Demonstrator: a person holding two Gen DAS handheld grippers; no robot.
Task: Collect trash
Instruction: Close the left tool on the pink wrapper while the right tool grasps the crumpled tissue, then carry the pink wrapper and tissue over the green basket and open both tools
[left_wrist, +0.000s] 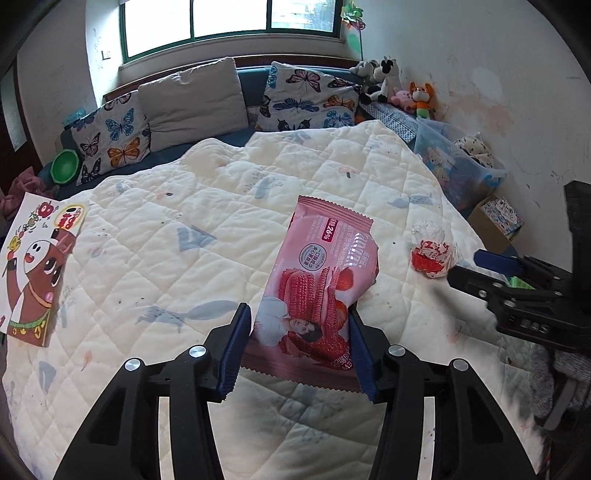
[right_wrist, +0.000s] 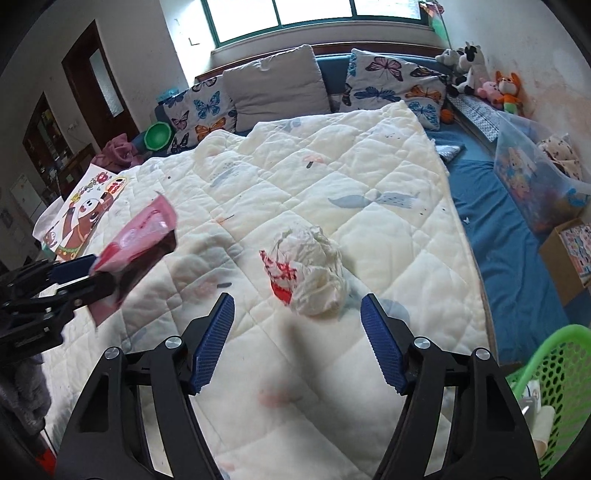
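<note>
Left claw (left_wrist: 299, 325) is pinching the pink snack wrapper (left_wrist: 321, 280) above the quilt (left_wrist: 147, 229), presumably for binning; right claw (right_wrist: 297, 317), jaws wide, is straddling the crumpled paper wad (right_wrist: 314, 273) near the green basket (right_wrist: 557, 369).

Quilt (left_wrist: 166, 221) covering the bed; butterfly pillows (left_wrist: 110, 140) leaning below the window (left_wrist: 229, 18); plush toys (left_wrist: 406, 88) sitting beside the wall.

Both wrist views close above quilt (left_wrist: 147, 240), angled down toward pillows; share crumpled wrapper (right_wrist: 314, 273)
</note>
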